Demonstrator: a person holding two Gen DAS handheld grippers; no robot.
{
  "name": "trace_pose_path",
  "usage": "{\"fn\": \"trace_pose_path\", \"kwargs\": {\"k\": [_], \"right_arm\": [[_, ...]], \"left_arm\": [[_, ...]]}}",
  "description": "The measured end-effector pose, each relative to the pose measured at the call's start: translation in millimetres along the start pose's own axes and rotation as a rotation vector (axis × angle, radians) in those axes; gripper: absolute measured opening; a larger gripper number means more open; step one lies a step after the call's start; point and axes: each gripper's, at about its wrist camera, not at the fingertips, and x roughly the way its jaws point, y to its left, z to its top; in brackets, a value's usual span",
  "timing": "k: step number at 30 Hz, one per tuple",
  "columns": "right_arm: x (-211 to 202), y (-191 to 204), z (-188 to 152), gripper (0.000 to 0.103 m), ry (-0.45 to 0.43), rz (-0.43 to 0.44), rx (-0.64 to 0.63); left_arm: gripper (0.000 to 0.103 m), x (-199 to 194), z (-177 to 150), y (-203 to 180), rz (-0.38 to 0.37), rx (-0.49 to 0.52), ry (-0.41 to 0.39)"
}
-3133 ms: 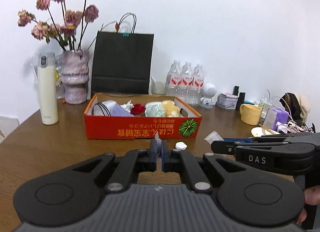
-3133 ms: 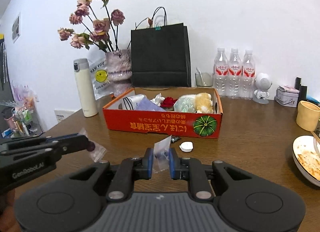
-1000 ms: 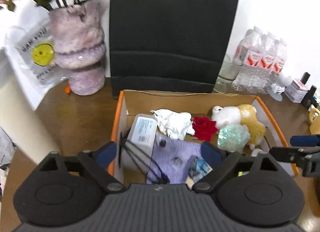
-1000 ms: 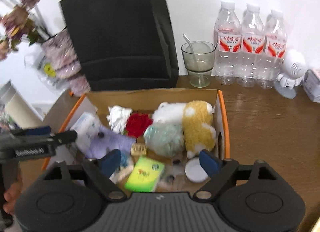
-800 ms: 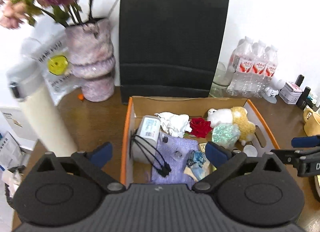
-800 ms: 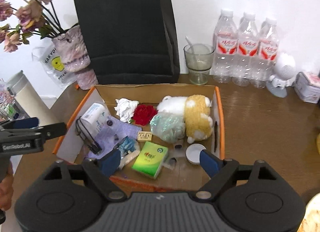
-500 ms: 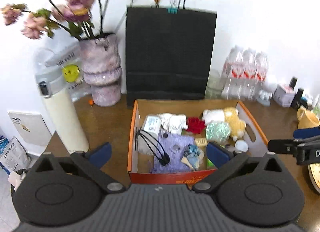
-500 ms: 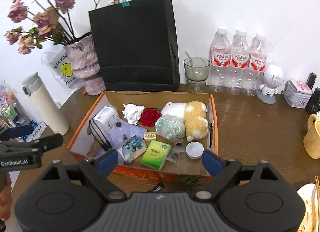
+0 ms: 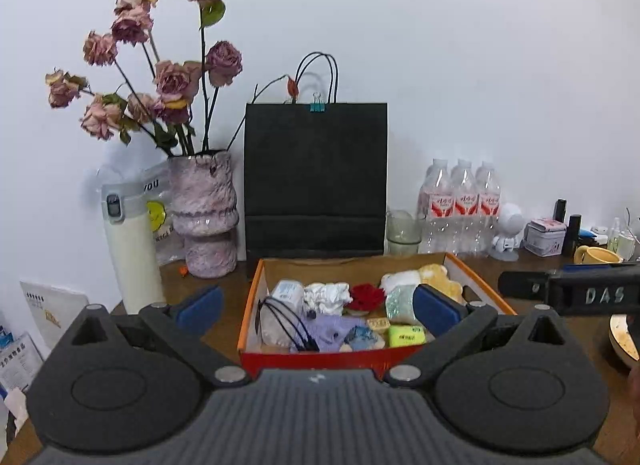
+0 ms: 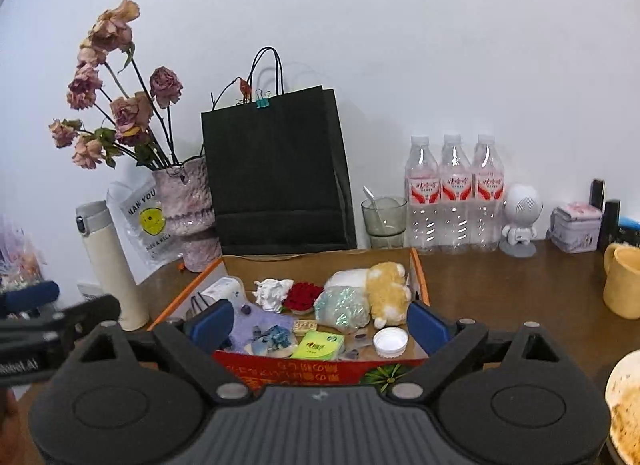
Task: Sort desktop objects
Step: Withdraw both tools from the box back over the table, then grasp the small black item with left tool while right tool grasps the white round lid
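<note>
Now, keep both tools level and clear of the orange cardboard box (image 10: 420, 273) at twelve o'clock; it already holds the plush toy (image 10: 386, 289), green tissue pack (image 10: 318, 345) and white cap (image 10: 391, 341). Your left gripper (image 9: 316, 307) stands fully spread and empty. Your right gripper (image 10: 320, 323) carries nothing either, its jaws opening. Judging by that, scan the desk for the next loose item before reaching, minding the yellow mug (image 10: 624, 281) at three o'clock.

Both small bags gone; left gripper (image 9: 318, 311) and right gripper (image 10: 320, 325) empty.
</note>
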Motion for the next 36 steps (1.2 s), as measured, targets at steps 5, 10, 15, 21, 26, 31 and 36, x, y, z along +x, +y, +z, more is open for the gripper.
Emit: {"fn": "trace_pose_path", "kwargs": {"k": [5,10,15,21,26,31,36], "right_arm": [[-12,0,-27,0.094,0.002,-0.029,-0.027],[-21,5,-78,0.093,0.084,-0.065,-0.105],[-47,10,-125,0.093,0.162,-0.054,-0.157],[-84,15,-161,0.093,0.24,0.01,-0.128],[-90,13,-170,0.092,0.275,0.039,-0.035],[-82,12,-164,0.085,0.254,0.005,-0.067],[-50,1,-149,0.077,0.25,-0.016,-0.092]], "left_arm": [[0.103,-7,-28,-1,-0.006,-0.048,0.061],[0.103,-16,-70,-3,0.003,-0.085,0.136],[0.103,-39,-110,-1,-0.031,-0.117,0.202],[0.103,-75,-138,3,-0.034,-0.119,0.277],[0.103,-87,-141,0,-0.036,-0.131,0.309],[0.103,-81,-135,-7,-0.051,-0.091,0.306],[0.103,-58,-133,-9,-0.057,-0.081,0.326]]}}
